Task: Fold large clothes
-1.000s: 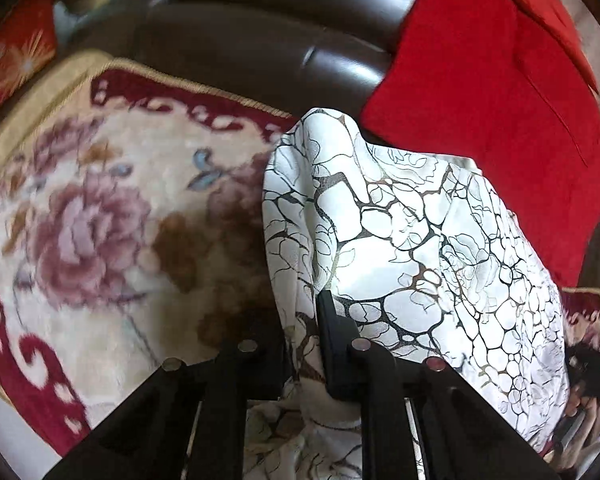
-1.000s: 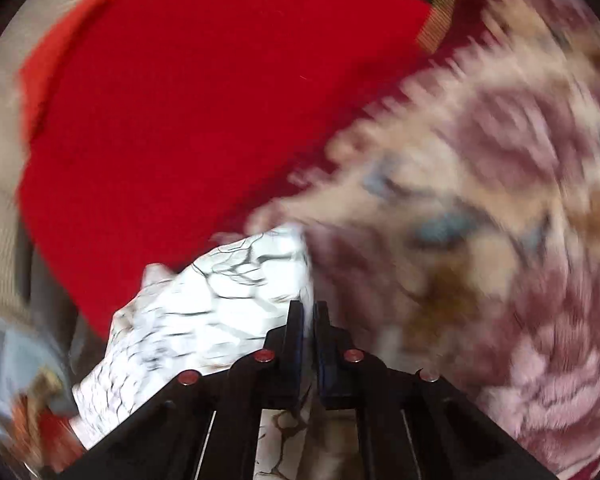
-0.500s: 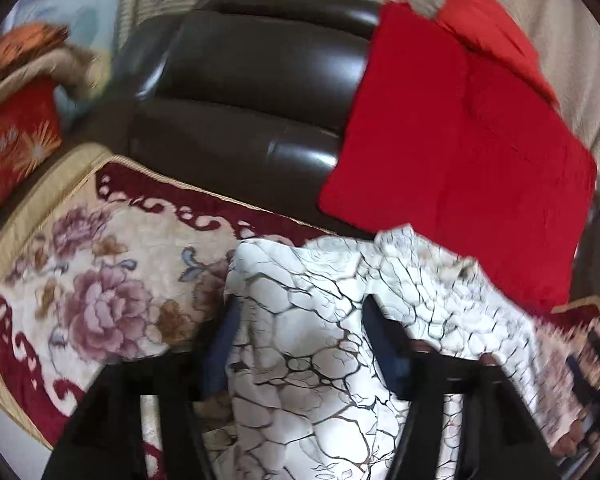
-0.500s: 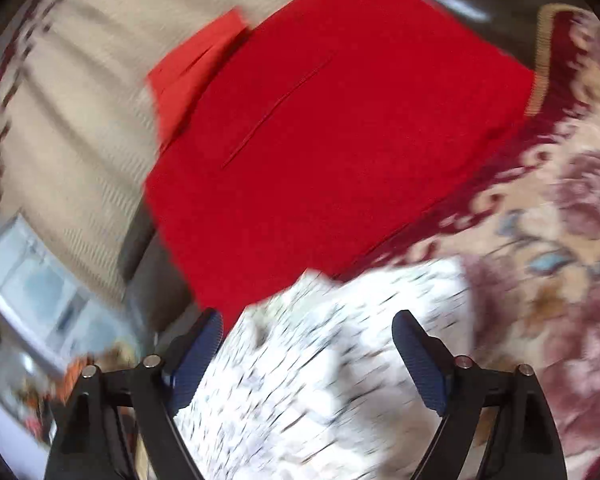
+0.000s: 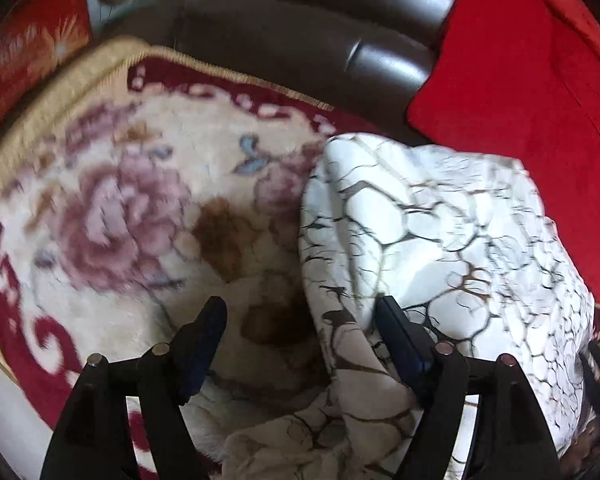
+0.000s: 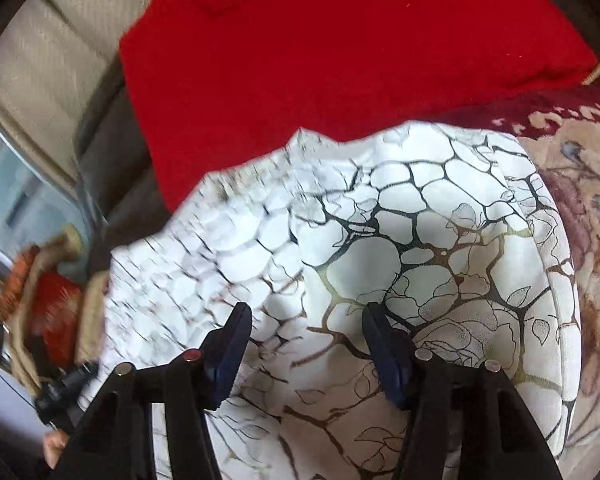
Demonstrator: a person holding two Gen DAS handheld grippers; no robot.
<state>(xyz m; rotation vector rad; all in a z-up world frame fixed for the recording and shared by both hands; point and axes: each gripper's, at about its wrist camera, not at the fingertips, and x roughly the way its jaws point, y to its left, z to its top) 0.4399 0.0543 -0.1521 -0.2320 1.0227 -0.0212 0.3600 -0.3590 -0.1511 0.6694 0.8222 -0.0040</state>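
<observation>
**White patterned garment heaped on the floral blanket, both grippers unclenched**

Left wrist view: the left gripper (image 5: pixel 300 332) has its jaws standing wide and opening further. Between the two blue-padded fingers (image 5: pixel 204 340) lie a patch of blanket and the left edge of the garment (image 5: pixel 440 240), a white cloth printed with a dark and gold cracked-stone and flower pattern. The right-hand finger lies against a fold of that cloth, but the pads do not press on it from both sides. The garment sits in a rounded heap on the right part of the floral blanket (image 5: pixel 112 216), cream with pink roses and a dark red border. Behind it rises a dark brown leather sofa back (image 5: pixel 300 40), and a red cushion (image 5: pixel 520 92) leans at the upper right, just past the garment's far edge. The picture is slightly blurred.

Right wrist view: the right gripper (image 6: pixel 306 348) hangs above the garment (image 6: pixel 420 240) with its jaws at a middling gap and closing. The cloth spreads beneath and beyond both fingers (image 6: pixel 388 356); whether the tips touch it cannot be told. The red cushion (image 6: pixel 340 48) fills the top of the view, bordering the garment's far edge. The floral blanket (image 6: pixel 592 208) shows at the right. The left part of the view is smeared by motion.
</observation>
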